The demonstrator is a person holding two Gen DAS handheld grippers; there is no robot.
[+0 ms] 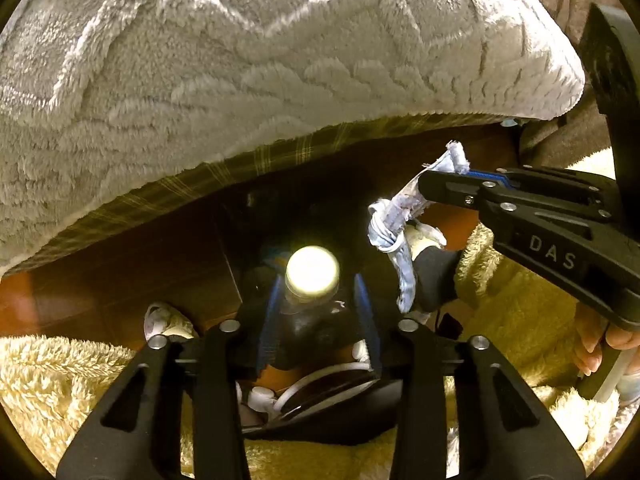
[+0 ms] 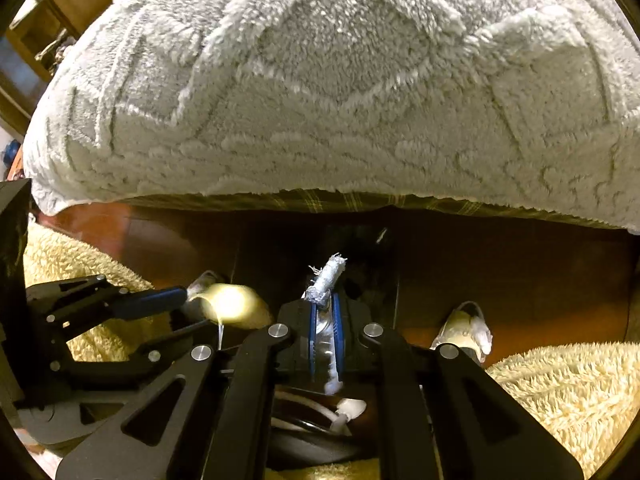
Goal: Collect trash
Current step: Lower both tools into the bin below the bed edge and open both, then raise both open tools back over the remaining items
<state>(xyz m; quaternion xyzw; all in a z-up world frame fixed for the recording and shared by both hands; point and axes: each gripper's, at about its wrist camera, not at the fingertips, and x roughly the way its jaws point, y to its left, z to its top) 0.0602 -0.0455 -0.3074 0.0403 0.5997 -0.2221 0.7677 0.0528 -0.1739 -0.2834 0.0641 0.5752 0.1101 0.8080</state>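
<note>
A: Left gripper (image 1: 316, 312), what's it got?
B: A clear bottle w/ a pale cap (image 1: 312, 270), seen cap-end on. Blue pads (image 1: 365, 300) sit either side of the bottle body, jaws partly open around it. Pads look to be on it, so I'd call it gripped.
A: Right gripper (image 2: 325, 320)?
B: Jaws nearly shut, pinching a scrap of pale blue-white trash (image 2: 326, 280), twisted and frayed. One frayed end sticks out past the tips; the rest runs back between the pads. In the left view the same scrap (image 1: 394, 224) hangs down below the right gripper's (image 1: 430, 186) tips, w/ a knot partway along.
A: Where are both, scene-wise?
B: Both point steeply down, side by side, over a dark opening w/ a white rim (image 2: 304, 404) near the cams. Can't tell what it is, too dark. Bottle cap (image 2: 230, 304) shows as a bright blur left of the scrap in the right view.
A: Surroundings?
B: Far side: grey fluffy blanket (image 1: 280, 60) over a plaid edge (image 1: 280, 152), brown wood panel (image 2: 500, 264) below. Cream fleece (image 2: 560, 400) left & right. A hand's fingers (image 1: 592, 344) on the right gripper's handle.
</note>
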